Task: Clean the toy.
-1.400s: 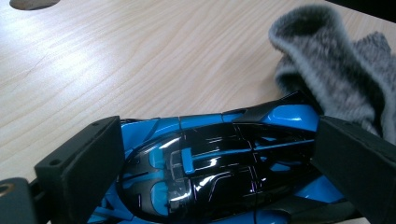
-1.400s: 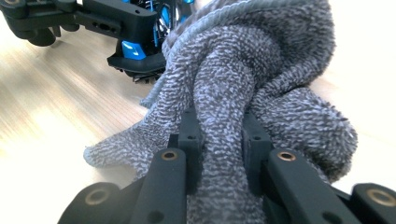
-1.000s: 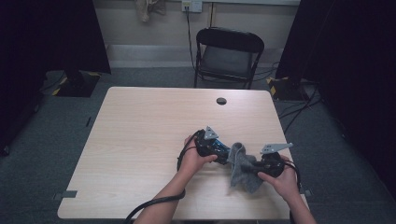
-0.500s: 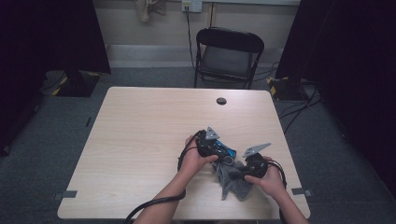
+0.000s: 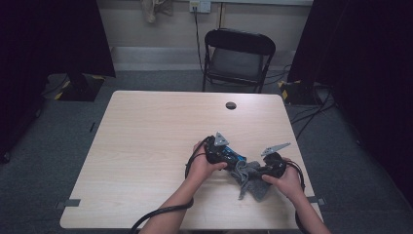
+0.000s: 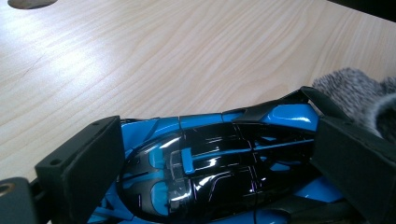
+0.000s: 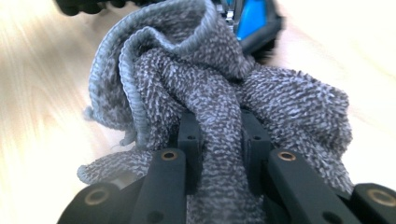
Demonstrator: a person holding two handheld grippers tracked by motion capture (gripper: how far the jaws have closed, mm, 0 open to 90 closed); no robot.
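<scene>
A blue and black toy car point(image 6: 210, 163) lies crosswise between the jaws of my left gripper point(image 6: 217, 161), which is shut on its two ends. From above, the car point(image 5: 235, 158) sits low over the table's front right part, in front of my left gripper point(image 5: 225, 155). My right gripper point(image 7: 222, 135) is shut on a bunched grey knitted cloth point(image 7: 210, 84), whose far folds press against the car point(image 7: 254, 18). In the high view the cloth point(image 5: 251, 181) hangs between the two hands, and my right gripper point(image 5: 265, 169) holds its right side.
The light wooden table point(image 5: 146, 146) has a round cable hole point(image 5: 231, 105) near its far edge. A black folding chair point(image 5: 238, 53) stands behind the table. Cables trail from both grippers over the table's front edge.
My right gripper has carried the cloth leftward and a little down, closing the gap to the car. The left gripper and car have stayed in place.
</scene>
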